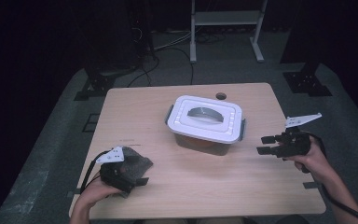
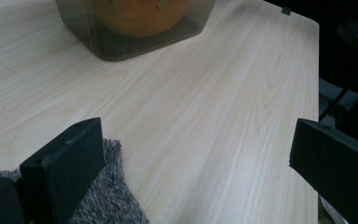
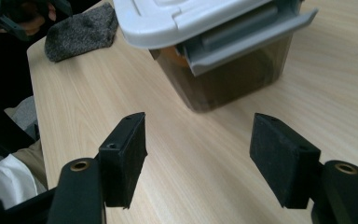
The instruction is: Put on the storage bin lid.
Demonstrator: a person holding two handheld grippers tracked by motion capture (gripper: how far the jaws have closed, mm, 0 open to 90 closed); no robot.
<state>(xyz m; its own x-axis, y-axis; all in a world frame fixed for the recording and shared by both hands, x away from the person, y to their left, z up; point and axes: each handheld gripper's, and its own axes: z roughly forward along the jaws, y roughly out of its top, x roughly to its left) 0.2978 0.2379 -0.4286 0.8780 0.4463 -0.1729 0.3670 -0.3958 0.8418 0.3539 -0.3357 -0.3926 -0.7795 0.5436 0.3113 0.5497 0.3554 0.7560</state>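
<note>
High view: at the near left desk (image 1: 191, 186) edge, the left gripper (image 1: 137, 181) is held with wide, empty jaws beside a grey cloth (image 1: 137, 161). At the right edge, the right gripper (image 1: 265, 144) is aimed, jaws wide, at the lidded container (image 1: 205, 123). Bare wood lies between them.

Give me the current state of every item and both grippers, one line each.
Container: upright on the table, something orange inside.
Lid: on the container, side latch flipped outward.
Grey cloth: crumpled on the table beside the left gripper.
Left gripper: open, nothing between its jaws.
Right gripper: open, empty, facing the latch.
</note>
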